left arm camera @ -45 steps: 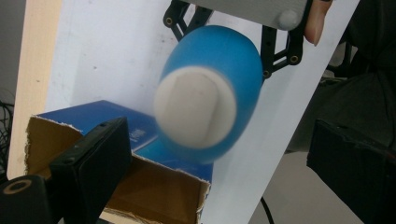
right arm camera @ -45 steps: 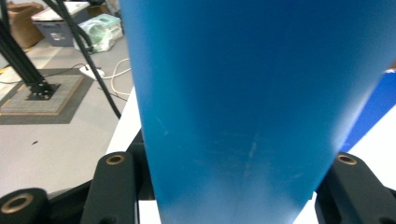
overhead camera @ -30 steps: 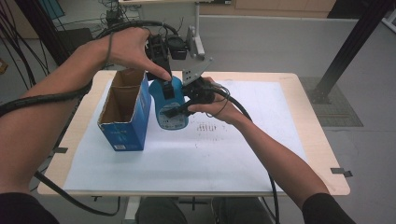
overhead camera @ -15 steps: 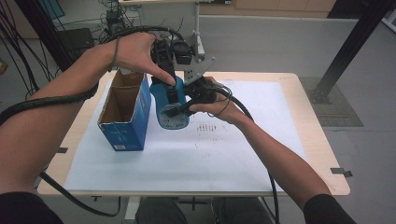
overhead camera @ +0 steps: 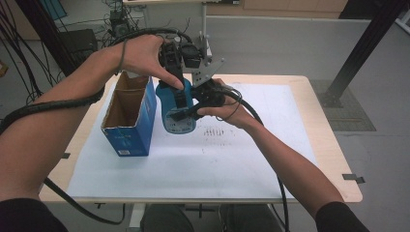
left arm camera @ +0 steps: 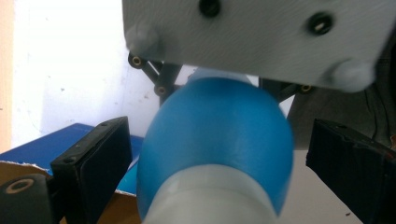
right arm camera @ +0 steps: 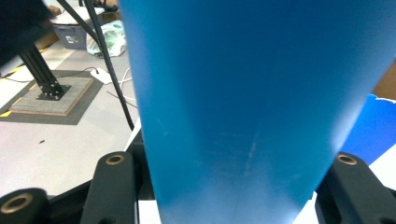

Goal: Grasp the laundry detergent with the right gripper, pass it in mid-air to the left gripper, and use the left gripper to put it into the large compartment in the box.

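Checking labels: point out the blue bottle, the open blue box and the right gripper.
blue bottle [overhead camera: 176,113]: high view, labelled body.
blue box [overhead camera: 131,137]: high view, front wall.
right gripper [overhead camera: 186,112]: high view, between its fingertips.

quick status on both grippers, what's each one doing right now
Left hand-held gripper: open, jaws either side of the blue bottle's top, pads clear of it.
Right hand-held gripper: shut on the blue bottle's body.

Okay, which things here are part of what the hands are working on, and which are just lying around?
In the job: blue bottle, right gripper clamped on it, left gripper open around its top, open blue box.
Lying about: white sheet on the table, black post, floor cables.
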{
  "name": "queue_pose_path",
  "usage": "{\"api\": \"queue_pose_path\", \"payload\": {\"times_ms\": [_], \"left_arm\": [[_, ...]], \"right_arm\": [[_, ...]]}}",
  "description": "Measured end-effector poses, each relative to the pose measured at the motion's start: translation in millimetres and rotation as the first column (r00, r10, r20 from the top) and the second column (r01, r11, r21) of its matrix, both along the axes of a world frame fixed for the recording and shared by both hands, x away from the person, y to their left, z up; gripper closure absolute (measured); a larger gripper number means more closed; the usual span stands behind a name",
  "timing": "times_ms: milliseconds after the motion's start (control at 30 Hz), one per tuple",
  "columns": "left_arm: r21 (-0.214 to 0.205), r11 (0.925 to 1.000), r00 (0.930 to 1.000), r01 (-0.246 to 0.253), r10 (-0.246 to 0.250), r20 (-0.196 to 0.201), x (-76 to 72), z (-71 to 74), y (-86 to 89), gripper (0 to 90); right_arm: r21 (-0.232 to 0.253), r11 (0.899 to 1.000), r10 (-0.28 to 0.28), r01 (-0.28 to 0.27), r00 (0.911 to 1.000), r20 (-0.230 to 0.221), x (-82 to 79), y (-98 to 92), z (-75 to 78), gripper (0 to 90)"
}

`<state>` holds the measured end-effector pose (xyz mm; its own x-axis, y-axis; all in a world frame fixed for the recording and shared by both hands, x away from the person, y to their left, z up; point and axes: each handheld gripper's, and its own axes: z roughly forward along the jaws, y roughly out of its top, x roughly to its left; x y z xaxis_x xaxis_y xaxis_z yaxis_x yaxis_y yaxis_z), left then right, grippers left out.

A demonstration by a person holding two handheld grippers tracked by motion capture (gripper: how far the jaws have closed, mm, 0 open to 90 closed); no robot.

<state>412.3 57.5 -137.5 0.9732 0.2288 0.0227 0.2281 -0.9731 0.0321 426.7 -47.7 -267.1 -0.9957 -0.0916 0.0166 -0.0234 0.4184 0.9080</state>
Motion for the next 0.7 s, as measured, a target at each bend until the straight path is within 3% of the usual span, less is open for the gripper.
{"api": "queue_pose_path", "payload": {"times_ms": [700], "left_arm": [[-0.015,0.9999,1.0,0.003,-0.003,0.003,-1.8,4.3,-1.3,7.2]], "right_arm": [[0.004,1.0,-0.003,0.003,1.0,0.002,-0.8,-1.5,1.0,44.5]]}}
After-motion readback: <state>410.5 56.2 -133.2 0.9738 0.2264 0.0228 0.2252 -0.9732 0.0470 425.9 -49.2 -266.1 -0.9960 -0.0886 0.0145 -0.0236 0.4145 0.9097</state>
